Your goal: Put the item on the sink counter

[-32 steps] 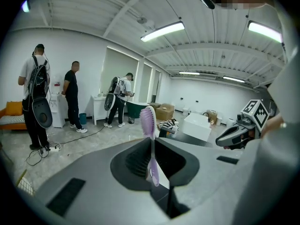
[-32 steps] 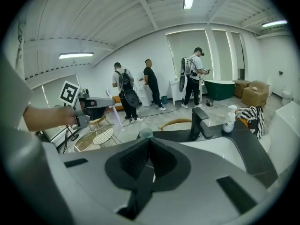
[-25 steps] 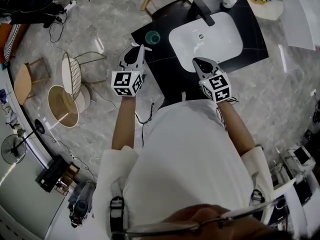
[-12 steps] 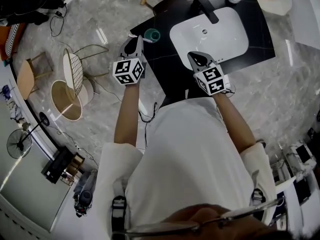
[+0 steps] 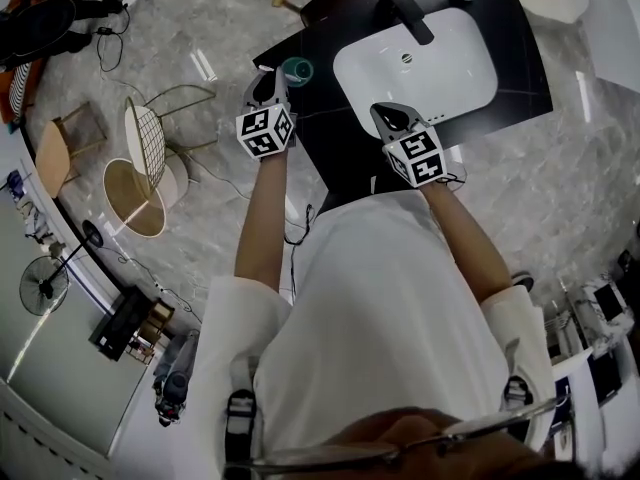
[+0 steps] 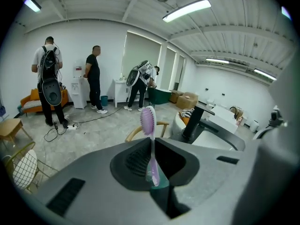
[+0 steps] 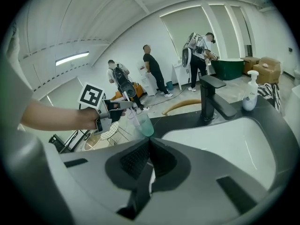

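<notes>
Purple toothbrush [image 6: 151,149] pinched upright between the left gripper's [image 5: 268,90] jaws.
A green cup [image 5: 297,69] stands at its 1 o'clock on the black sink counter [image 5: 330,158]. The right gripper [image 5: 392,120], jaws pressed together, hangs at the white basin's [image 5: 440,73] 7 o'clock.

You hold the toothbrush [image 6: 148,121] clamped upright between the jaws of the left gripper [image 6: 152,161]. It is lilac, with the bristle head up and its handle running down to the mouth of the teal cup [image 7: 144,124]; you cannot tell whether the tip is inside. The black counter [image 5: 340,138] carries that cup upright near its left corner, beside the white basin [image 5: 420,68].
</notes>
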A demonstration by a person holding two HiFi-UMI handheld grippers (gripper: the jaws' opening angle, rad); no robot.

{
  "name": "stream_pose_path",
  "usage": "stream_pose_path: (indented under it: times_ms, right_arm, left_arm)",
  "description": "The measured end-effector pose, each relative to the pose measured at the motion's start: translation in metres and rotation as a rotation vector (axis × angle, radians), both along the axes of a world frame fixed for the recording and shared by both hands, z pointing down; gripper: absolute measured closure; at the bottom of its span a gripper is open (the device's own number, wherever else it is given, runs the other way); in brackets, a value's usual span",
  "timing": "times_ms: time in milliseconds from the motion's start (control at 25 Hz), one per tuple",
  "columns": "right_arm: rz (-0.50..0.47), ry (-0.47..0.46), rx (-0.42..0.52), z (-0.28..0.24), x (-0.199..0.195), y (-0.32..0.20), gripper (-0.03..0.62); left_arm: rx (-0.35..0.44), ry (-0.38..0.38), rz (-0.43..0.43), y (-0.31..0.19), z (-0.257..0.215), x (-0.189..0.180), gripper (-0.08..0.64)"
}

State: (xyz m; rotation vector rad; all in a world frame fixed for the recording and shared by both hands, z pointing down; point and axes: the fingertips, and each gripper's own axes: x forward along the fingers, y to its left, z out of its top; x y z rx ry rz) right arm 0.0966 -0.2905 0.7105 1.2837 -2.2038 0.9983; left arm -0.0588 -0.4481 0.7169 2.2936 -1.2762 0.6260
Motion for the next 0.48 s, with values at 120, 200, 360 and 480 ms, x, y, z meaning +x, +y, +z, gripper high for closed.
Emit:
stream_pose_path:
  times_ms: [120,200,360,480]
  right_arm:
    - [-0.005,0.001,-0.019,0.013,0.000,-0.003,0.586]
    - [-0.015,0.000,-0.027,0.017,-0.002,-0.005,0.586]
    - [-0.037,-0.003,-0.034,0.020,-0.004,-0.007,0.586]
    - [-0.043,-0.004,-0.040,0.023,-0.003,-0.007,0.586]
  left_arm:
    - [-0.021,-0.021,-0.007,0.003,0.013,0.002,0.531]
    - [-0.032,-0.035,-0.005,0.004,0.019,0.004,0.531]
    - [-0.056,-0.048,-0.003,0.004,0.029,0.005,0.531]
    - [-0.076,-0.055,-0.006,0.006,0.036,0.005,0.529]
